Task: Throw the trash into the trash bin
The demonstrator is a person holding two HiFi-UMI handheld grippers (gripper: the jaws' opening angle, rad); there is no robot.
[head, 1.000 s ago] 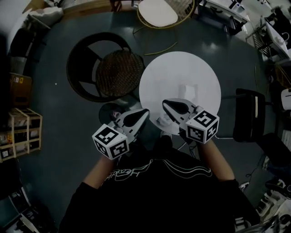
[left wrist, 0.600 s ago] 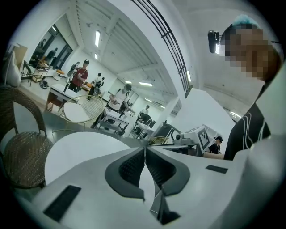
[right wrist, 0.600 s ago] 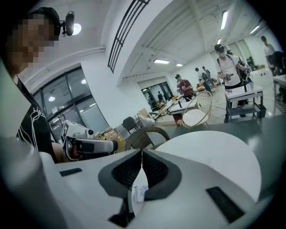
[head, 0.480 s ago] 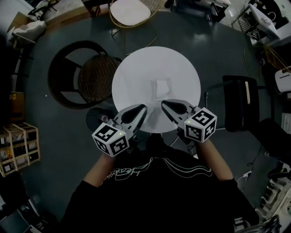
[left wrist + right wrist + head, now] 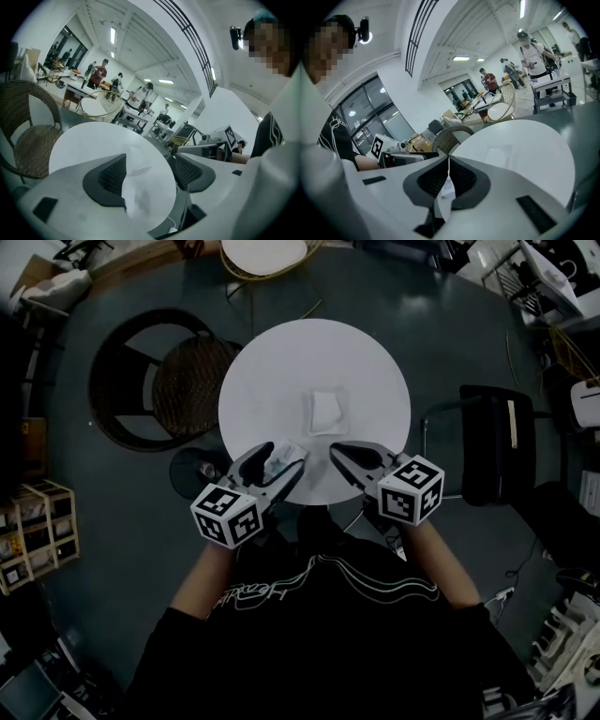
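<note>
Near edge of surface [image 5: 281,371]: left gripper [image 5: 284,458] opening, tissue [image 5: 140,187] loose between jaws. Right gripper [image 5: 339,454] beside it, clamped on paper scrap [image 5: 447,185]. Trash bin [image 5: 192,468] on floor just left of surface, nearest left gripper.

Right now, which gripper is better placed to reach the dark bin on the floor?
Left, probably. The left gripper sits beside the dark bin on the floor, its jaws opening with white paper between them. The right gripper, shut on a thin scrap, is farther across.
</note>
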